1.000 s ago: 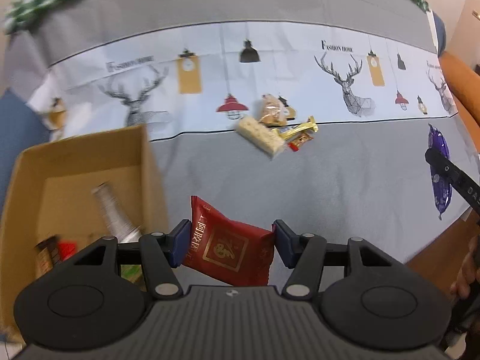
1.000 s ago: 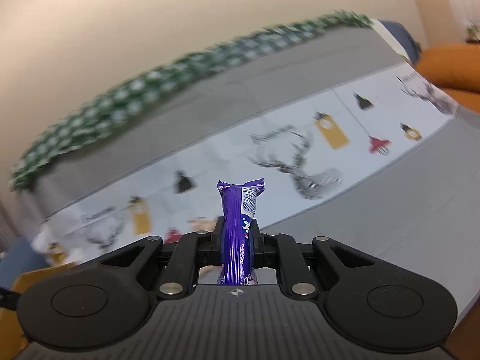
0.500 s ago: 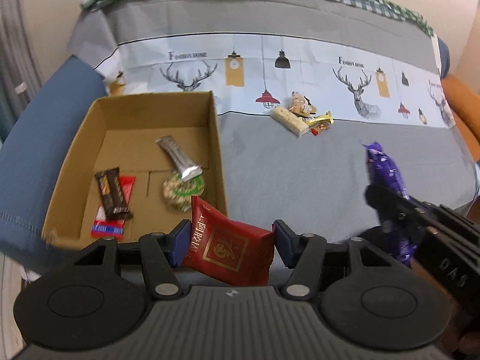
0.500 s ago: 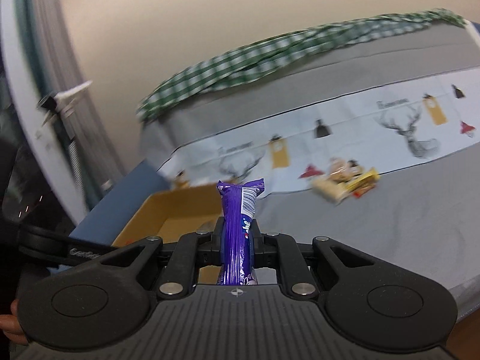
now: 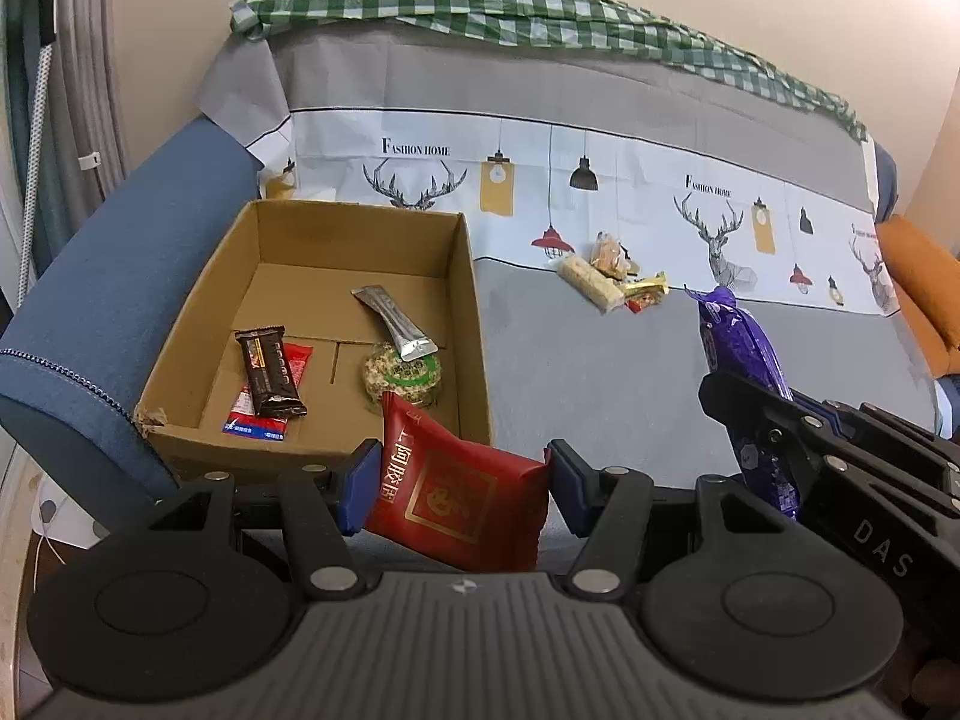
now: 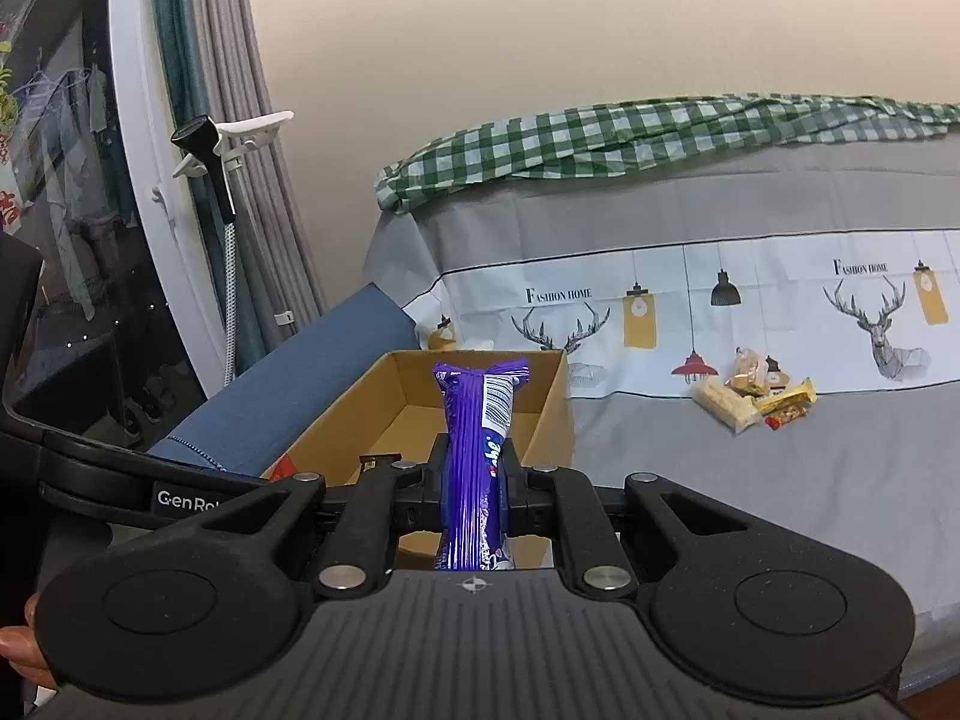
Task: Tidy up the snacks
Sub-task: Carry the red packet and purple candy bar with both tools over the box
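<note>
My left gripper is shut on a red square snack packet, held just in front of the near right corner of the open cardboard box. The box holds a brown bar, a red sachet, a silver stick pack and a round green-labelled cake. My right gripper is shut on a purple snack bar, upright, in front of the box. That bar shows at the right in the left wrist view.
A small pile of snacks lies on the grey cloth right of the box, also in the right wrist view. A blue sofa arm runs along the box's left side. A checked cloth covers the backrest. An orange cushion is at far right.
Both grippers swung left toward the box and pulled back. The box now shows fully in the left view, and the right gripper with the purple bar has come up close beside the left one.
</note>
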